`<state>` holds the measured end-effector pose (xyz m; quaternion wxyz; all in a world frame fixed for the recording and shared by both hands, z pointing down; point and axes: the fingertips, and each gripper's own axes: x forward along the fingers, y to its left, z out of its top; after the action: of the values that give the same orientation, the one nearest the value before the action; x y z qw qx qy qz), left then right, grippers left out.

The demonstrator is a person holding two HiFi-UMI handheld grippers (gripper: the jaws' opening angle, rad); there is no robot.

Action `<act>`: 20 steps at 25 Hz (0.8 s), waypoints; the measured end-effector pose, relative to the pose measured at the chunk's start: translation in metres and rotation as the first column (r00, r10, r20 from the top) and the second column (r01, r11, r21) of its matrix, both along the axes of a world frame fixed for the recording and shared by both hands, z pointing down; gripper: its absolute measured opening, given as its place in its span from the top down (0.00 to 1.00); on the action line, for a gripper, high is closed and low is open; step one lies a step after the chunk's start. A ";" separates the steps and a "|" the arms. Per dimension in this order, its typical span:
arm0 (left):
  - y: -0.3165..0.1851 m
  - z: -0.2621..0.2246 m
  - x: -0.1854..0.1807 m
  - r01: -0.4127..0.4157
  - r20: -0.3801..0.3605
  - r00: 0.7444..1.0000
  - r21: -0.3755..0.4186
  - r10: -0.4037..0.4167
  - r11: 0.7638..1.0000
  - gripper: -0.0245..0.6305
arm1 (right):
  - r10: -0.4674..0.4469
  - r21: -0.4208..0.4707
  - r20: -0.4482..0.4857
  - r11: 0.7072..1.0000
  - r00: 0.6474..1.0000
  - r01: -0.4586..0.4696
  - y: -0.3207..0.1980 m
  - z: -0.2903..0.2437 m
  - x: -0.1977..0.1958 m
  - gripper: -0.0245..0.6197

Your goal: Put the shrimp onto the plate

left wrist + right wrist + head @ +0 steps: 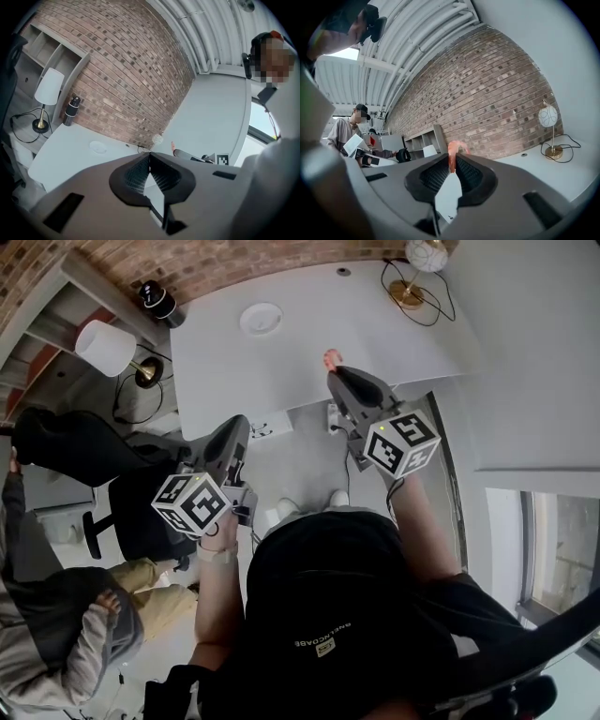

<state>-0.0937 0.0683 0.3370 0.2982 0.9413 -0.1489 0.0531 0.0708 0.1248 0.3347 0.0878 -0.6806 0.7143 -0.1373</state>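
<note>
One white surface (300,343) meets a brick wall (206,263); plate (261,319) sits mid-surface with open room around. Right claw (335,371) grasps shrimp (330,358) above the near edge; left claw (240,424), clenched empty, hangs outside it.

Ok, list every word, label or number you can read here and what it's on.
Small white print on the person's black shirt: upside down, too small to read.
Black square markers on the two white cubes: patterns only, no letters.
Nothing else legible.
</note>
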 end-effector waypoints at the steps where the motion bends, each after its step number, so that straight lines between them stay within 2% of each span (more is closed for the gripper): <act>1: 0.000 -0.001 0.001 0.000 -0.002 1.000 0.000 0.000 1.000 0.96 | 0.003 0.002 0.003 1.000 1.000 -0.003 0.001 -0.001 0.001 0.89; 20: 0.003 0.000 0.006 0.008 0.010 1.000 0.004 -0.008 1.000 0.96 | 0.002 0.003 0.029 1.000 1.000 -0.002 0.006 0.001 0.010 0.89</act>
<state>-0.0880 0.0714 0.3370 0.2958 0.9410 -0.1542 0.0565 0.0806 0.1306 0.3353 0.0995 -0.6790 0.7126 -0.1458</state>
